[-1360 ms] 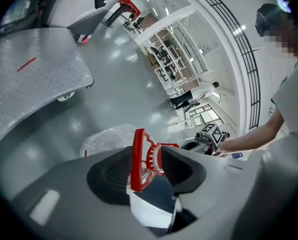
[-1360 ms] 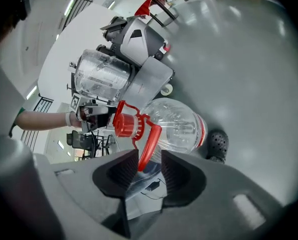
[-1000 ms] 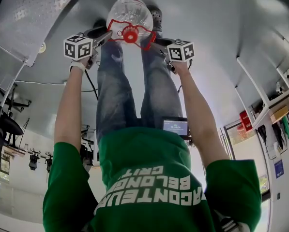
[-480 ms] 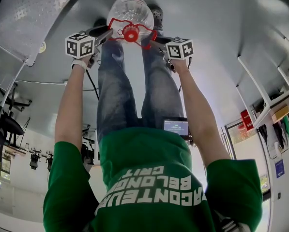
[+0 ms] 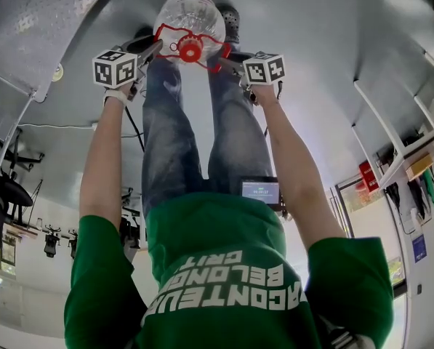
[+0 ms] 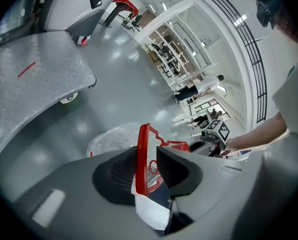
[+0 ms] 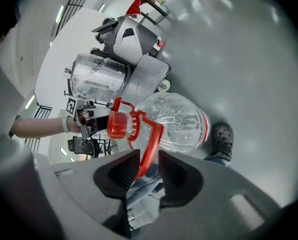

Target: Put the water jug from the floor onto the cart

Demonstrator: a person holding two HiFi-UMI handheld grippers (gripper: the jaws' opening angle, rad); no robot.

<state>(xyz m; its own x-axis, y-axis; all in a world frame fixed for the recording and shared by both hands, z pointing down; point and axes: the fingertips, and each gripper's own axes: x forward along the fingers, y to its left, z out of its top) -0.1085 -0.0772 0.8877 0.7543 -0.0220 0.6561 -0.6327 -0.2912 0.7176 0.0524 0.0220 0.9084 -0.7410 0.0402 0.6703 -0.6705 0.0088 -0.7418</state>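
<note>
The jaws of the left gripper (image 5: 153, 49) and the right gripper (image 5: 227, 58) have just been closing. Each one now pinches the red handle (image 6: 141, 159) of the water jug (image 5: 191, 13), which is beside the person's shoe (image 5: 231, 22) above the floor (image 5: 311, 20).

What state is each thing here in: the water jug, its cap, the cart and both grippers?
water jug: by the person's shoes, not yet loaded.
red cap: on the jug's neck.
cart: without the jug.
left gripper: jaws have just been closing, shut on red handle.
right gripper: jaws have just been closing, shut on red handle.
</note>
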